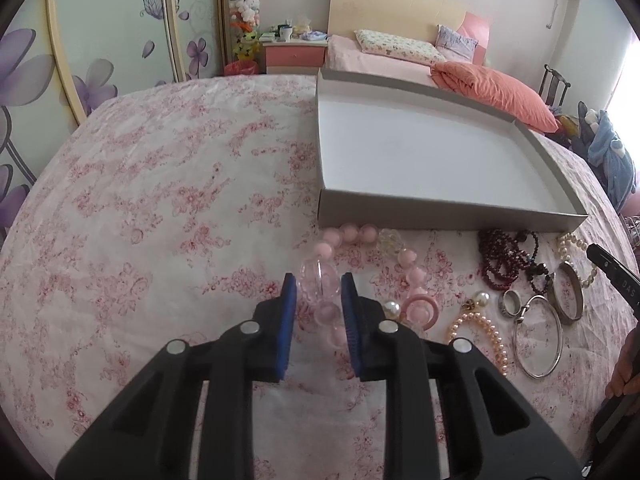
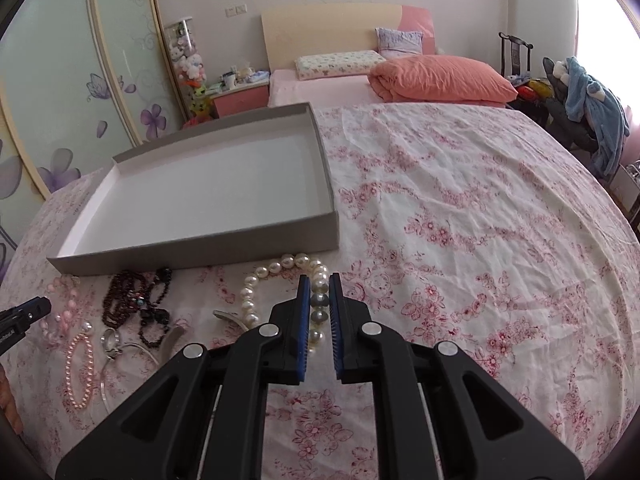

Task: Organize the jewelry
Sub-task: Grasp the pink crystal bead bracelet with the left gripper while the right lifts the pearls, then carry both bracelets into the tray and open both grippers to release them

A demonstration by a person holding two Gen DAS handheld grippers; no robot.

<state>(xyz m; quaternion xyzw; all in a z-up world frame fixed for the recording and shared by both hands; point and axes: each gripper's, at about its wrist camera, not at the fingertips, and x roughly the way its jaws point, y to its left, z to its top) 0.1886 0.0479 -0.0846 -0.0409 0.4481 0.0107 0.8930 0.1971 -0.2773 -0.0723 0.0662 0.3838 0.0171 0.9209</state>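
Right hand-held gripper (image 2: 319, 312) around pearl bracelet (image 2: 280, 264)

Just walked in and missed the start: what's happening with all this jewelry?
A person holds a gripper in each hand over a floral cloth. The left gripper straddles a pink bead bracelet; the right gripper is shut on a pearl bracelet. The grey box behind is empty, with other pieces lying loose.

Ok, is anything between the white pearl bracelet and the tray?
Nothing visible. The right gripper is closed on the white pearl bracelet, which lies just in front of the grey tray; only bare floral cloth separates them, and the tray holds nothing.
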